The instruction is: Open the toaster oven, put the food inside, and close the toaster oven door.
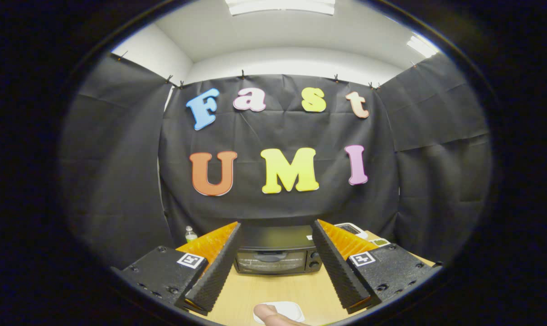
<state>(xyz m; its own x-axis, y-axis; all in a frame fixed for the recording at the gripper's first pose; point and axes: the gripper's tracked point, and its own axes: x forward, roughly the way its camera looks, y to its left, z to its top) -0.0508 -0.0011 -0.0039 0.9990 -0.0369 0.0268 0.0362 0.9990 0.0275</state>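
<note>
Food (269,314) sits nearest, a pale rounded lump on a white plate (291,309), low between the tool's fingers (219,267) on the wooden surface (278,285). Tool (275,262) is spread wide, holding nothing, hanging above the surface and aimed straight at the oven (277,253). Oven is beyond the fingertips, at the far side of the surface against the booth wall, door shut, handle across the top of the glass, two knobs (315,259) at the right. Small bottle (190,233) to its left, some white devices (352,228) to its right; can't tell what they are. Nothing done yet by the look of it, door comes first. Risks: handle is slim and dark, easy for a finger to slide off or catch a knob instead. The door probably drops toward the plate, so a fast pull could swing it down onto the food. A light oven may also skid forward if pulled instead of hinged.
</note>
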